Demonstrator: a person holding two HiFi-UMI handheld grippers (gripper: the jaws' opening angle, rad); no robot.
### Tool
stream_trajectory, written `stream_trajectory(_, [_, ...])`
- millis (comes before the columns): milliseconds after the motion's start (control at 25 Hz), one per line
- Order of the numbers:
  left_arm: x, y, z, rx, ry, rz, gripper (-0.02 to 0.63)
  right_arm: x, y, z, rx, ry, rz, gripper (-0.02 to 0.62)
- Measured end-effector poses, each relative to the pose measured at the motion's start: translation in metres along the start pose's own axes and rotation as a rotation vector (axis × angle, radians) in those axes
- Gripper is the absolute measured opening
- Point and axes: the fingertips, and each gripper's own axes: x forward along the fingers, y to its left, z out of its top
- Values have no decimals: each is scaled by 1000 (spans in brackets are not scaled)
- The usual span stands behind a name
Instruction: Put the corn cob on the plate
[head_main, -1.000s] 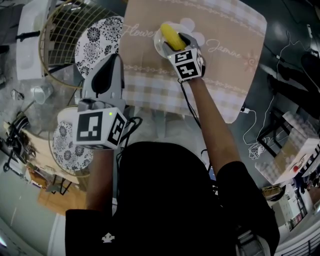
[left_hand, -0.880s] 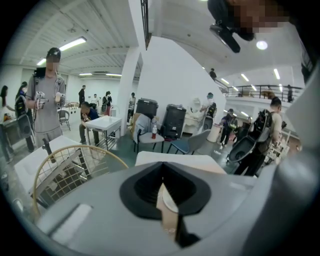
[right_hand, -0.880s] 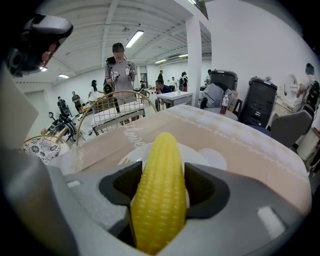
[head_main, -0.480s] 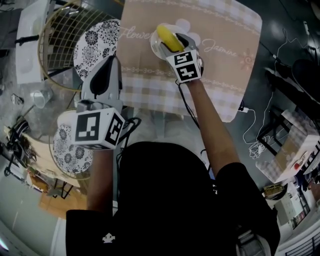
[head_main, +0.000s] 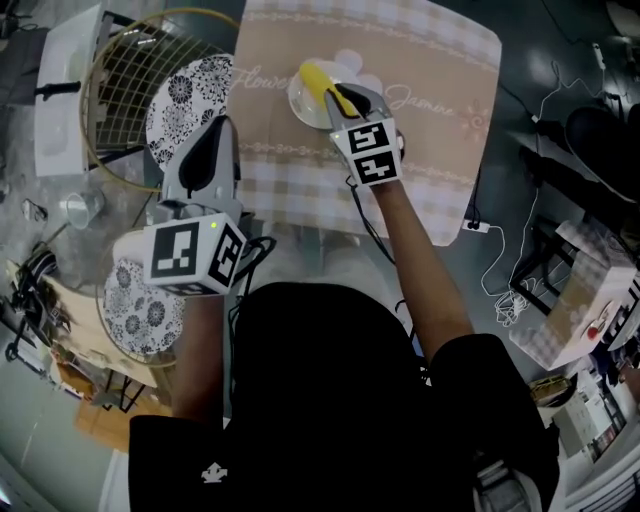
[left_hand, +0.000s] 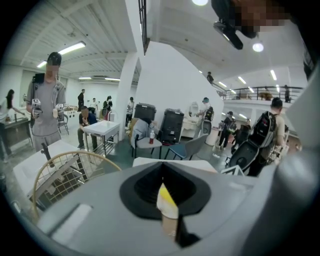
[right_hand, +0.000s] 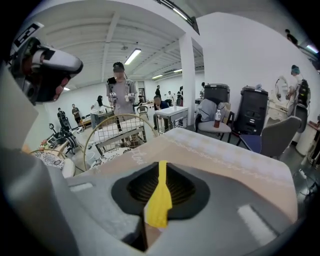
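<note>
A yellow corn cob (head_main: 318, 80) lies on the small white plate (head_main: 298, 105) on the beige placemat (head_main: 430, 60). My right gripper (head_main: 346, 100) hovers just above the cob's near end. Its jaws have just been closing with nothing between them, and they now stand shut. In the right gripper view only a thin slit remains between the jaws of the right gripper (right_hand: 161, 172), with the corn cob (right_hand: 160, 202) showing yellow through it. My left gripper (head_main: 214, 135) hangs to the left of the placemat, jaws together and empty; the left gripper view shows the left gripper (left_hand: 162, 172) as a narrow slit.
A gold wire basket (head_main: 120, 60) holds a black-and-white patterned plate (head_main: 185, 90) at the left. A second patterned plate (head_main: 135, 300) sits near the left front. A small glass (head_main: 80, 208) and a white tray (head_main: 60, 90) stand further left. The table's front edge runs below the placemat.
The right gripper has lifted off the corn cob and drawn back a little, and its jaws have come together. The cob stays on the plate. The left gripper has hardly moved.
</note>
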Motion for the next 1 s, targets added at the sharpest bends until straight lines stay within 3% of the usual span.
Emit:
stream_trajectory(120, [-6, -7, 4, 17, -6, 6, 9, -22, -3, 15, 9, -52, -6, 5])
stream_trajectory(760, [-55, -51, 8, 41, -78, 63, 9, -142, -1, 76, 7, -314, 56, 3])
stream_trajectory(1000, [-73, -66, 11, 35, -117, 103, 9, -172, -2, 81, -4, -321, 74, 3])
